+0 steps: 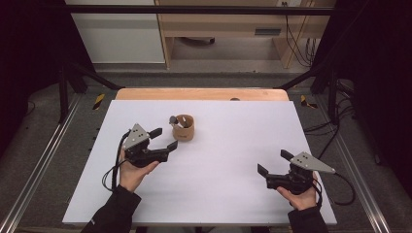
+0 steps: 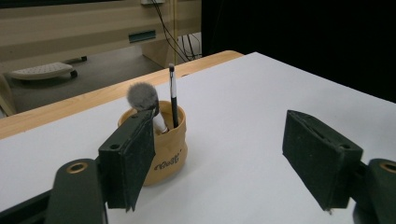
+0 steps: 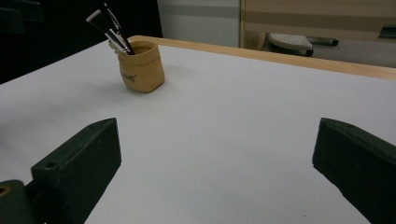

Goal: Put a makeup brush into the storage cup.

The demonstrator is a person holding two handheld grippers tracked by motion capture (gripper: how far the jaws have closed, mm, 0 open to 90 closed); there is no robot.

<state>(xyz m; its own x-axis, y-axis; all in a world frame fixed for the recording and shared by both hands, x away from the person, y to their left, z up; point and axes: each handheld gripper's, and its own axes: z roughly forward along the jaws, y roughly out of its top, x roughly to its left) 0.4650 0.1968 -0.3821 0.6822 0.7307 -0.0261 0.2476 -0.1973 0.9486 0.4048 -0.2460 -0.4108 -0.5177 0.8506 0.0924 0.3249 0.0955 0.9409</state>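
matte black jaws, soft tan pouch (image 2: 166, 147)

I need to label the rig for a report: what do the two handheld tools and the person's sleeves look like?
Both the left tool and the right tool are black, with two flat-padded jaws, a grey three-cornered top plate and a trailing black cable. The sleeves are dark.
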